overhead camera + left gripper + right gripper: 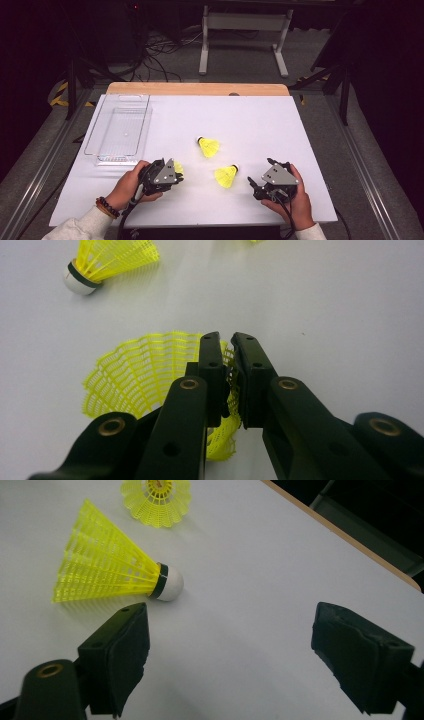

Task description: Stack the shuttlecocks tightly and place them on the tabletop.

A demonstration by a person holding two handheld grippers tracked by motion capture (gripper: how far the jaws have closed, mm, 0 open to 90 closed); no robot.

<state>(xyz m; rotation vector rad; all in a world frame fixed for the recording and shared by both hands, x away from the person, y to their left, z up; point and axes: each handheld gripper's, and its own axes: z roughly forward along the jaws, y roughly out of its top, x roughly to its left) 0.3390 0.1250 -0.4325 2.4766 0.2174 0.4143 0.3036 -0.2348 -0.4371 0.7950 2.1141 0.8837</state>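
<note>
left gripper [227, 340]: clenched on shuttlecock [135, 372] skirt | right gripper [227, 645]: released | skirt light, crushable mesh; you should grip it gently near the cork

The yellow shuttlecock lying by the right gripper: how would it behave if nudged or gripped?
The shuttlecock lies on its side, so a nudge would probably swing it round its white cork tip rather than roll it straight. Its open mesh skirt looks light and springy, likely to flex between the jaws. The right gripper stands open beside it.
</note>
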